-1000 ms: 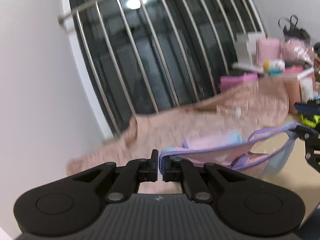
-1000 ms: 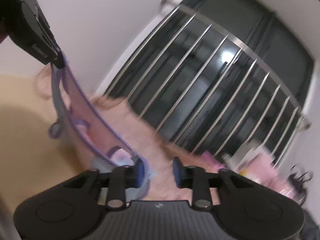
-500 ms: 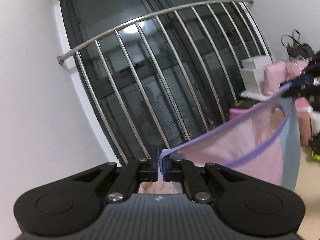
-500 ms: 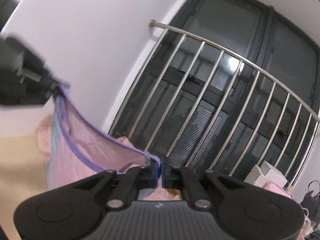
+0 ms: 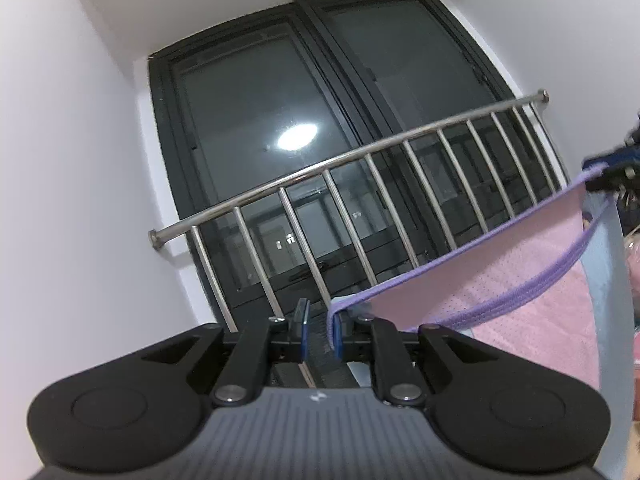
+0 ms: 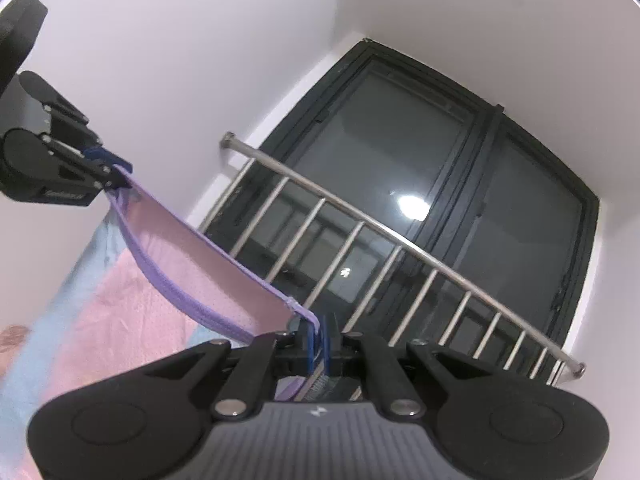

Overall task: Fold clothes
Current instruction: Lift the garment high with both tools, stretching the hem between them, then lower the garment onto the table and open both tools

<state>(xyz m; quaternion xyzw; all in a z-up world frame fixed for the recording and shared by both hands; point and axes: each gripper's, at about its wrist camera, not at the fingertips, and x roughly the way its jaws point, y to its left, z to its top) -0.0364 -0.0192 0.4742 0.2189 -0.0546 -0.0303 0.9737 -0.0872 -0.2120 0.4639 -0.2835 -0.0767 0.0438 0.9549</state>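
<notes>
A pink mesh tank top (image 5: 532, 296) with purple trim and light blue sides hangs stretched in the air between my two grippers. In the left wrist view my left gripper (image 5: 318, 330) has its jaws slightly apart, and the purple shoulder strap (image 5: 332, 322) lies against its right pad. My right gripper (image 6: 316, 344) is shut on the other purple strap (image 6: 310, 318). The garment (image 6: 132, 312) hangs down to the left in the right wrist view. Each gripper shows at the edge of the other's view: the right gripper (image 5: 612, 172) and the left gripper (image 6: 92, 172).
Both cameras point up at a dark glass door (image 5: 304, 128) with a steel railing (image 5: 360, 152) in front of it, and at white walls (image 5: 80, 160). The railing also shows in the right wrist view (image 6: 400, 236). A ceiling light reflects in the glass.
Both grippers have risen and tilted upward, lifting the tank top off the surface until it hangs spread between them. My right gripper closed on its strap. My left gripper's jaws have parted slightly.
</notes>
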